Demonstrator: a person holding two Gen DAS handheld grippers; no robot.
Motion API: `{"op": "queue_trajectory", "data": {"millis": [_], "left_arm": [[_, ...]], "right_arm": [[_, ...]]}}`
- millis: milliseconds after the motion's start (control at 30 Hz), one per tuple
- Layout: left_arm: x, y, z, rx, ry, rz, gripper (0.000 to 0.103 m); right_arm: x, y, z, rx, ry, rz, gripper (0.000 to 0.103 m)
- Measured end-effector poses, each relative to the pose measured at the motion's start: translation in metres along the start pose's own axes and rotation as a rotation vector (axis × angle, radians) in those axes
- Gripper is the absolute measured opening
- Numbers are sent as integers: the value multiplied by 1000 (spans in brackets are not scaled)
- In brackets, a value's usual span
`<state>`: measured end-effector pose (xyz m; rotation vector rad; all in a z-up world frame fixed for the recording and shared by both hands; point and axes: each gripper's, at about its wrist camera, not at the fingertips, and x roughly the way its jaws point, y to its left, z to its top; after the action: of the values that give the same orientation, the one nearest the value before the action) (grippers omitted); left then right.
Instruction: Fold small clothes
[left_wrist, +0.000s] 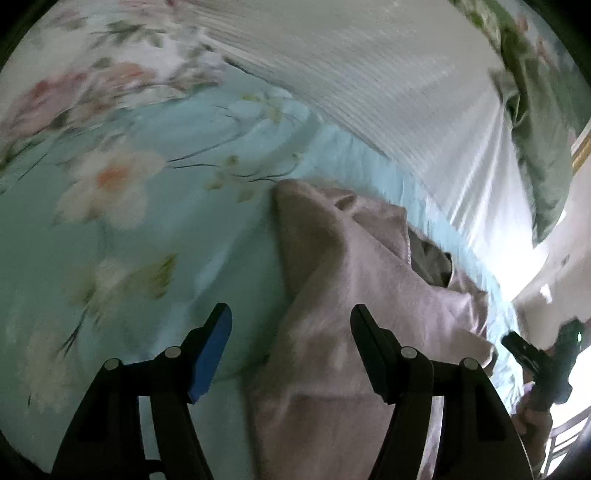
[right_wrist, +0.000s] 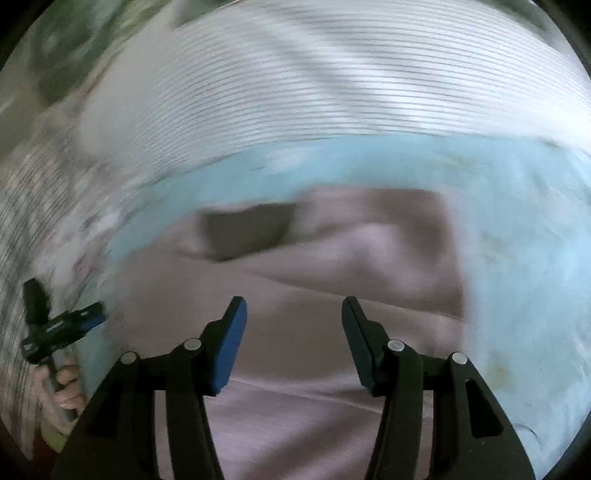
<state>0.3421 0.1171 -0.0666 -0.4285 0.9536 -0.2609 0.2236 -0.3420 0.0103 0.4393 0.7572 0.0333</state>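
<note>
Both my claws are spread, holding nothing — my right claw (nearer) hangs over the pink garment; my left claw is off its edge.

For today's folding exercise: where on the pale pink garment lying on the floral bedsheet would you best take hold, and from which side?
Probably the pale pink garment is best pinched at its raised, pointed corner, coming from the turquoise floral bedsheet side with the open left gripper. That corner stands up off the sheet as a free edge, so a finger can likely slip under it.
</note>
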Motion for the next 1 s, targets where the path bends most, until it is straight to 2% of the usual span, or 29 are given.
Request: {"op": "queue_trajectory", "data": {"millis": [33,100,167,233,300,333,400,433,467,567,633,667,733,833,867,900,1000], "left_arm": [[9,-4,8,12,16,17,67],[27,-10,22,31,22,139,67],[49,-7,29,54,34,296,68],[61,-7,27,84,53,334,69],[56,-17,22,138,28,367,68],[54,-20,21,151,29,367,67],[45,-23,18,155,27,332,66],[42,-24,18,158,28,319,66],[38,-27,17,168,27,307,66],[28,-36,14,219,0,319,66],[23,-41,8,240,-6,321,66],[27,-42,6,248,3,320,66],[32,-41,2,250,19,330,66],[38,-38,-7,245,48,317,65],[38,-37,-9,240,45,310,65],[35,-37,-10,233,43,302,65],[21,-42,-9,217,13,243,65]], "right_arm": [[-3,-18,-2,40,-10,-21,55],[-5,-46,-6,95,-14,-55,55],[-1,-58,-9,108,-9,-58,55],[10,-63,-9,98,10,-53,55],[19,-67,-12,97,29,-52,55],[26,-66,-13,93,46,-44,53],[40,-64,-16,104,93,-6,14],[42,-62,-16,117,98,19,5],[36,-61,-14,114,68,34,5],[-25,-48,-1,45,-169,100,5],[-48,-47,3,-10,-290,110,5],[-48,-48,5,-40,-296,87,5],[-22,-58,6,-76,-159,-7,6],[15,-82,-10,-18,57,-100,9],[15,-90,-18,18,72,-109,9],[9,-93,-21,33,49,-119,9],[-20,-86,-25,35,-66,-150,10]]}}
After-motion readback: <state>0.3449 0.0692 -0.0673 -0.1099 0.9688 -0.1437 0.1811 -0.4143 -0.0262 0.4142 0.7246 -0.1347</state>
